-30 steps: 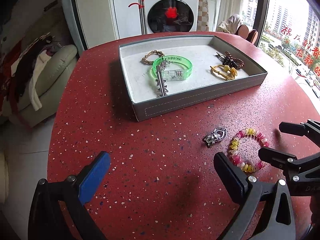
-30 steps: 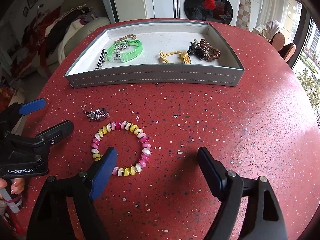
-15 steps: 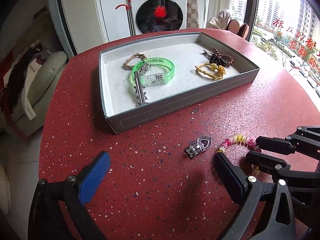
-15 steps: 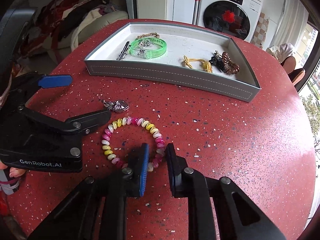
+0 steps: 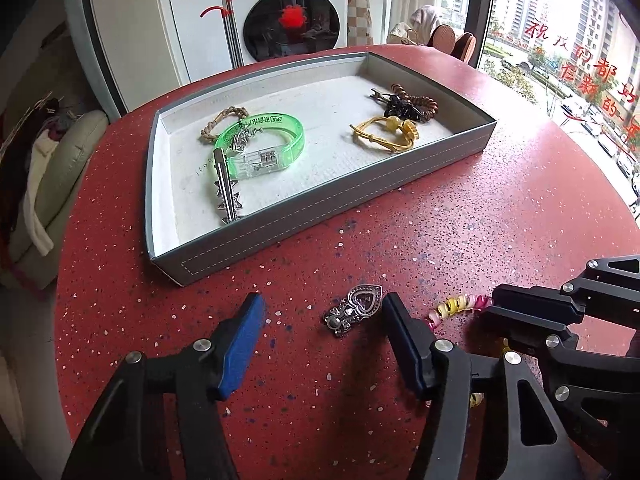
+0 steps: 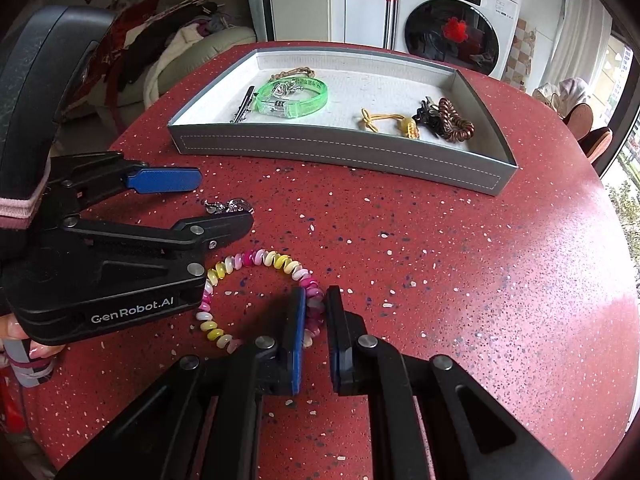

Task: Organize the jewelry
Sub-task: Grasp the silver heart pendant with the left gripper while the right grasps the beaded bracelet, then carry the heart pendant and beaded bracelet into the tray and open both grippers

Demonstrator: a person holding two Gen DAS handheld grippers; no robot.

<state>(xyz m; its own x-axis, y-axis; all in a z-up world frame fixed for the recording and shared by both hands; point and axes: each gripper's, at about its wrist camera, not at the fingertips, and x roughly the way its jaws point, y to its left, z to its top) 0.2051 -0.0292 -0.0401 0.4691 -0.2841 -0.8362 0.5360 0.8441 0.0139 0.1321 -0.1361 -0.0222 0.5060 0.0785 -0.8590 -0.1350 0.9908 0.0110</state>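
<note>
A silver heart pendant [image 5: 354, 314] [image 6: 230, 206] lies on the red speckled table [image 5: 360, 400], between the fingers of my left gripper [image 5: 324, 340] [image 6: 224, 200] and close to the right finger. Those jaws are closing, and the pads are not touching the pendant. To its right, my right gripper [image 6: 316, 312] [image 5: 496, 302] is shut on the rim of a pink, yellow and white beaded bracelet [image 6: 256, 258] [image 5: 456, 306], which still rests on the table. The grey tray [image 5: 332, 220] [image 6: 340, 148] stands just beyond both.
The tray holds a green bangle [image 5: 260, 140], a silver hair clip [image 5: 226, 188], a braided beige bracelet [image 5: 224, 120], a yellow cord [image 5: 384, 132] and a brown coil tie [image 5: 420, 104]. A sofa [image 5: 60, 160] stands left, a washing machine [image 5: 292, 12] behind.
My right gripper has shut on the near side of the beaded bracelet. My left gripper has moved over the silver pendant and its jaws have narrowed around it.
</note>
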